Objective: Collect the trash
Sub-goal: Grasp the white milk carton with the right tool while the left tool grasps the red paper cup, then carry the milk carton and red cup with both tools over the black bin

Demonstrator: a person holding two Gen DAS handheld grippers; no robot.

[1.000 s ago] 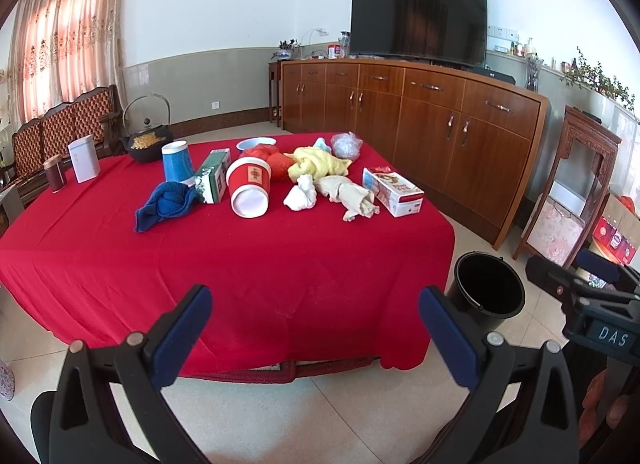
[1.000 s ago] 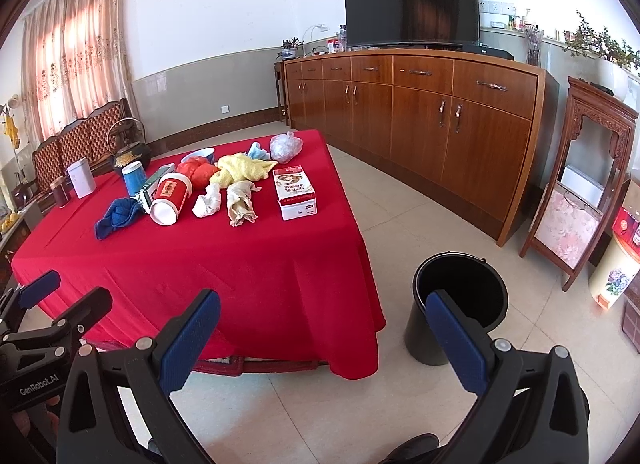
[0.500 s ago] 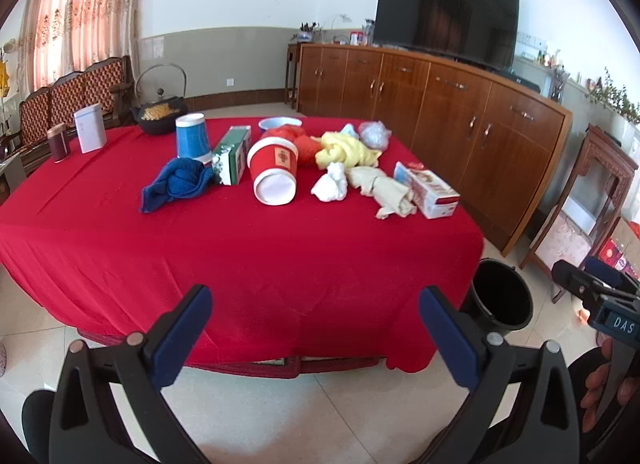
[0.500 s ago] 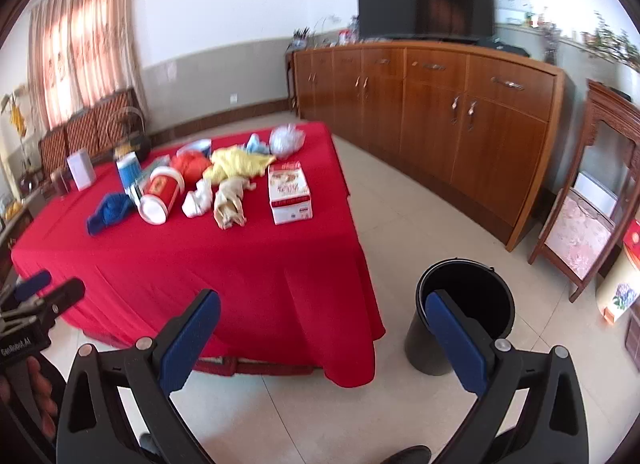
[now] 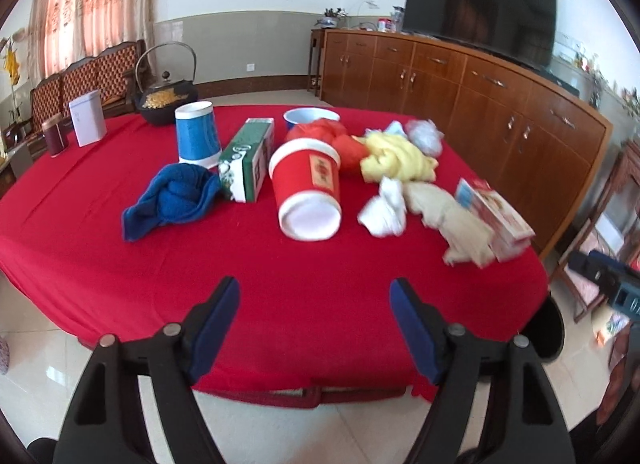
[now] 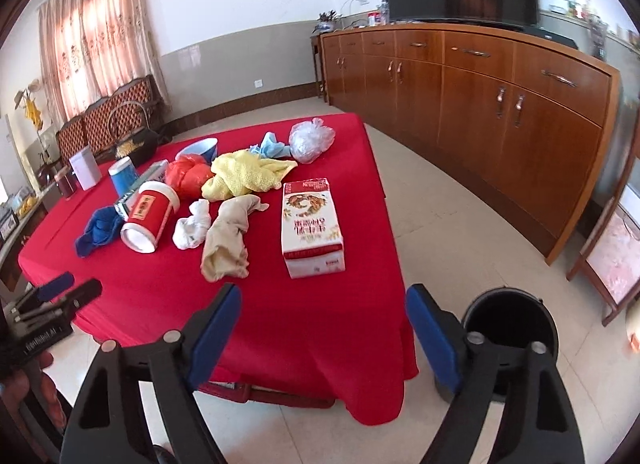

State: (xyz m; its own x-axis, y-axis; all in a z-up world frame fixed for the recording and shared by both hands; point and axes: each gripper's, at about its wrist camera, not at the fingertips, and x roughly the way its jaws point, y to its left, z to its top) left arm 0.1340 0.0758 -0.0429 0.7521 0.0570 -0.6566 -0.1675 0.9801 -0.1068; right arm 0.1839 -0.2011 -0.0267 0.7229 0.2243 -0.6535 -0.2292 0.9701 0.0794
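A red-clothed table (image 5: 240,256) (image 6: 312,304) carries a heap of litter: a tipped red paper cup (image 5: 308,192) (image 6: 148,216), a crumpled white tissue (image 5: 382,208) (image 6: 194,224), a beige rag (image 5: 452,224) (image 6: 230,236), a red-and-white carton (image 5: 496,216) (image 6: 310,224), a yellow cloth (image 6: 248,176), a red plastic bag (image 6: 188,176), a clear bag (image 6: 310,138) and a blue cloth (image 5: 176,196). My left gripper (image 5: 316,300) hangs over the table's near edge, jaws closing with nothing between them. My right gripper (image 6: 324,304) is at the near right corner, jaws also closing on nothing. A black bin (image 6: 512,328) stands on the floor.
At the table's far side stand a blue cup (image 5: 198,138), a green box (image 5: 250,160), a blue bowl (image 5: 310,118), a black kettle (image 5: 166,98), a white canister (image 5: 86,118) and a dark jar (image 5: 54,140). A wooden sideboard (image 6: 500,104) with a TV lines the right wall.
Both grippers have come closer to the table, and it now fills more of each view. The blue pads of both grippers stand nearer together than before.
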